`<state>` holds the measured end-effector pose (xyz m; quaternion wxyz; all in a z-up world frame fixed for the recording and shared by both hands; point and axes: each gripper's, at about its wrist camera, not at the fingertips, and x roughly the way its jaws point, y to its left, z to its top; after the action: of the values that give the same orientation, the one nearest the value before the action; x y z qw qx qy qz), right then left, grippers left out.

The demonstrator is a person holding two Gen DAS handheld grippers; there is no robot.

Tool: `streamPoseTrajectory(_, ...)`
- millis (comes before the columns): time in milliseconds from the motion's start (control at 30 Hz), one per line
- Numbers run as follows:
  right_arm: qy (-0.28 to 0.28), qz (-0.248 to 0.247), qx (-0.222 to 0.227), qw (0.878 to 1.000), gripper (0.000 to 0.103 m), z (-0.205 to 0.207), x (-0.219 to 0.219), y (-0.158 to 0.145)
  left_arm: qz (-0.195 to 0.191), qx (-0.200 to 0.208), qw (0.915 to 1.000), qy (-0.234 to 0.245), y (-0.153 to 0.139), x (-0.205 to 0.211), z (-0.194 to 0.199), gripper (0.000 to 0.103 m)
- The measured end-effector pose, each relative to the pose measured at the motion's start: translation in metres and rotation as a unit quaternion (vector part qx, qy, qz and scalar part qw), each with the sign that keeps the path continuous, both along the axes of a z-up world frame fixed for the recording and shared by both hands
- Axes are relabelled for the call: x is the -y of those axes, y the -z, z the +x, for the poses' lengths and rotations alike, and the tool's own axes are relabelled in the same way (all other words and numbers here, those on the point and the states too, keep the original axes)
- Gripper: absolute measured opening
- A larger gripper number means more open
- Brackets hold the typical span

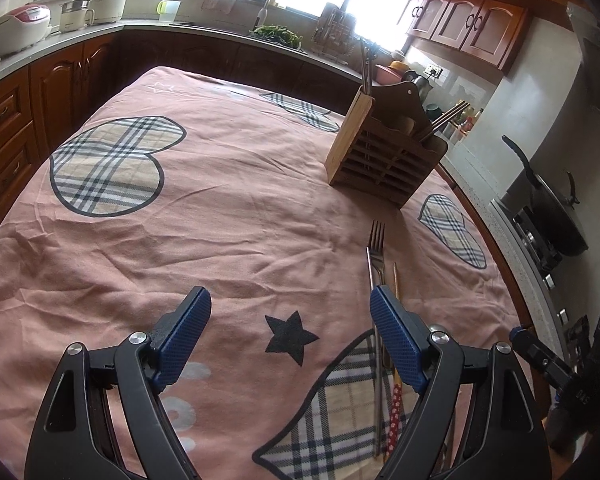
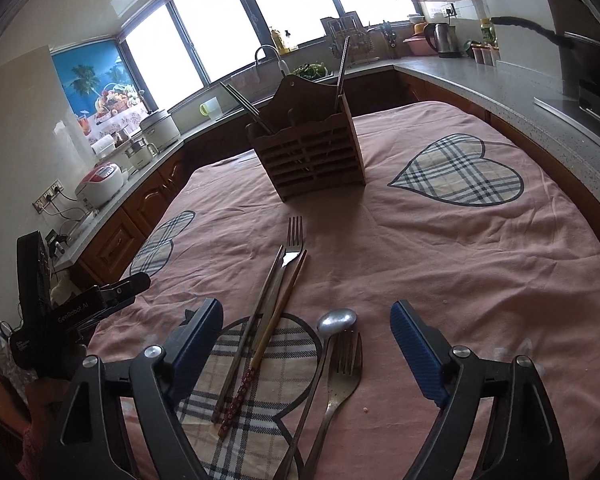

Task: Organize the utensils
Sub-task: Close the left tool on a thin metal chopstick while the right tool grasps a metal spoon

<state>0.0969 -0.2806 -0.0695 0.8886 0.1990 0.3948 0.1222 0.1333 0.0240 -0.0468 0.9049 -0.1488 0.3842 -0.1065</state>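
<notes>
Jaws of both the left gripper point(image 1: 290, 322) and right gripper point(image 2: 306, 330) stand wide and empty above the bench point(image 2: 440, 260) (pink cloth). Chopsticks point(image 2: 260, 344), two forks point(image 2: 294, 240) and a spoon point(image 2: 336, 320) lie near its front edge; the wooden utensil holder point(image 2: 312, 148) stands farther back.

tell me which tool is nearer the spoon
Right. The right tool hangs open directly over the spoon; the left tool is off to the side, beyond the chopsticks.

Each gripper point(image 2: 306, 350): 2 blue textured pads point(image 2: 418, 354) (silver screws), black arms.
</notes>
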Motion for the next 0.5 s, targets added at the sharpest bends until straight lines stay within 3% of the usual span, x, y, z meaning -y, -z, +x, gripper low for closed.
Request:
streamPoseTrajectory(167, -0.021, 0.0, -0.037, 0.999, 0.049, 0.009, -0.013, 0.021, 0.004, -0.008, 1.0, 0.005, 0.004, 0.002, 0.004, 0.084)
streamPoseTrajectory(400, -0.049, -0.014, -0.091, 0.995, 0.026, 0.02, -0.032, 0.051, 0.02, -0.024, 0.9989, 0.036, 0.009, 0.018, 0.018, 0.084)
streamPoseTrajectory(500, -0.053, -0.02, -0.103, 0.993, 0.024, 0.023, -0.034, 0.058, 0.028, -0.027, 0.998, 0.049, 0.01, 0.027, 0.027, 0.084)
